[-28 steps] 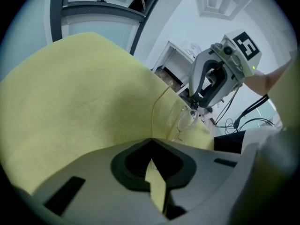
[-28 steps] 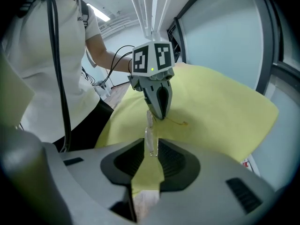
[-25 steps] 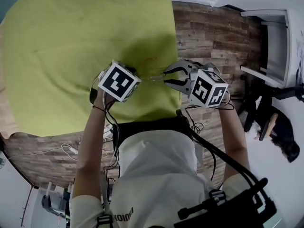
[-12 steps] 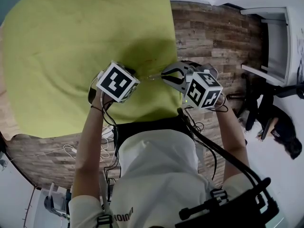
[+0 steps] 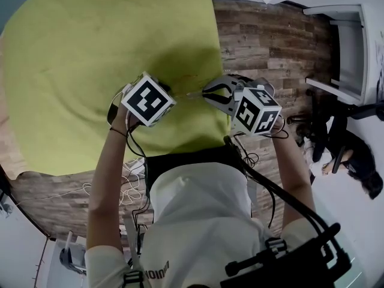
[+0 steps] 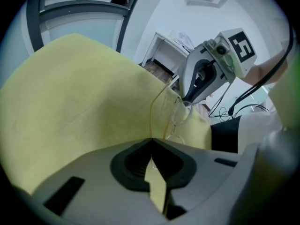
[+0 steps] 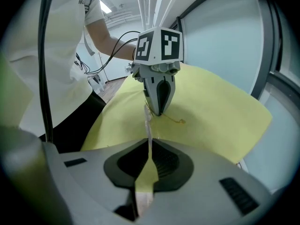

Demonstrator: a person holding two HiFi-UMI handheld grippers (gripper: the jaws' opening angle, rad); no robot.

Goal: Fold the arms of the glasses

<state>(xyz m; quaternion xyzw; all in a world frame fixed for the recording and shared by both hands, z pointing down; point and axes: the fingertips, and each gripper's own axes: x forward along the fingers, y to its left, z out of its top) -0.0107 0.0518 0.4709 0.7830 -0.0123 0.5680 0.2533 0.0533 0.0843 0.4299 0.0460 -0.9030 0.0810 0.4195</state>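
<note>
Left gripper view shows the left gripper pinched shut on a thin wire arm of the glasses, which hang in the air over the yellow-green cloth. The right gripper is closing on their far side. Squeezing or twisting too hard could bend the fine wire — or it slips free and drops. No brand is readable — only black-and-white marker squares.

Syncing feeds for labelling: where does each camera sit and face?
Head view: on the head, steeply down at yellow cloth; forearms, torso show.
Left gripper view: on left tongs, shut on glasses, facing right tongs.
Right gripper view: on right tongs, jaws closing on the glasses' arm, facing left tongs.
Both gripper views share glasses and cloth.
</note>
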